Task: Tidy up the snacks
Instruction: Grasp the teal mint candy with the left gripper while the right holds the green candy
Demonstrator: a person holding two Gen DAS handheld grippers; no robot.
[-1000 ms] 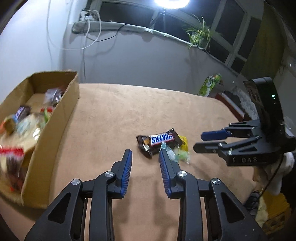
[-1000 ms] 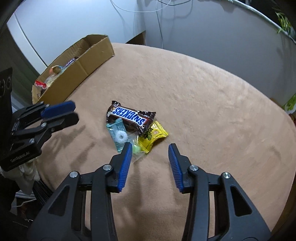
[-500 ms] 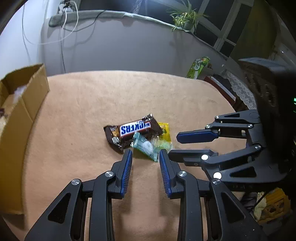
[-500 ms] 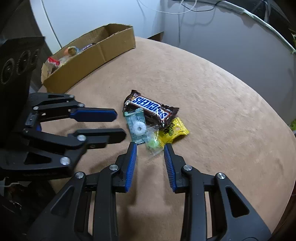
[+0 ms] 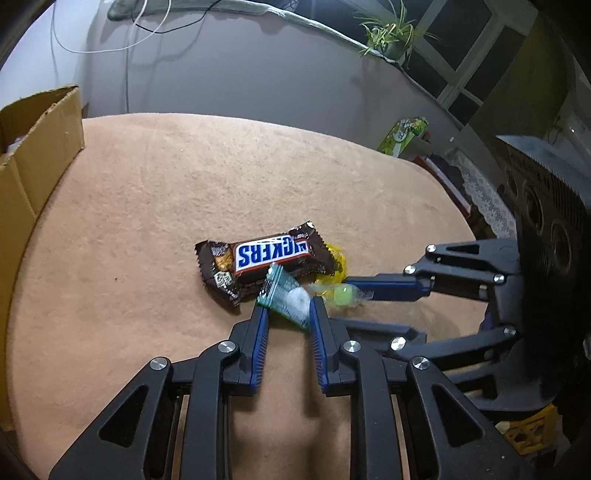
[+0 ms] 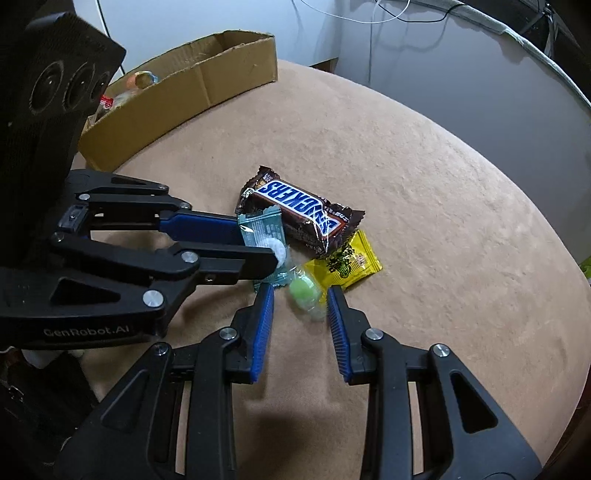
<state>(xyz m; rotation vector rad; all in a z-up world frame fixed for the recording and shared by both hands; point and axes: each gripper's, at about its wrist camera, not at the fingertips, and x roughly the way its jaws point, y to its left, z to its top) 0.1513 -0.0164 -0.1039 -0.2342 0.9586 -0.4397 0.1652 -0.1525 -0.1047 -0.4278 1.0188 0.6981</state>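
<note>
Four snacks lie in a tight pile near the middle of a round table covered in tan cloth [image 6: 424, 177]. A brown Snickers bar in a glossy wrapper [image 6: 301, 210] is the largest. A teal flat packet with a white ring mint inside [image 5: 286, 293] overlaps the bar's near edge. A green round candy in clear wrap [image 6: 304, 291] sits at five o'clock from the mint. A yellow foil sachet with dark print [image 6: 345, 264] is tucked under the bar at four o'clock.

The left gripper [image 5: 286, 308] has its blue-padded jaws narrow and closing, with the teal mint packet between them; the pads appear to be against the packet's edges. The right gripper [image 6: 301, 293] is also narrow, straddling the green candy, its right pad touching the wrap; a firm pinch cannot be confirmed.

One open brown cardboard box [image 6: 192, 96] stands at the table's ten o'clock edge. Only the right wrist view looks into it, showing a few wrapped snacks, too blurred to count. Only the left wrist view shows a potted spider plant [image 5: 391, 35] on a window ledge at one o'clock, and a green printed carton [image 5: 404, 133] beyond the table.
</note>
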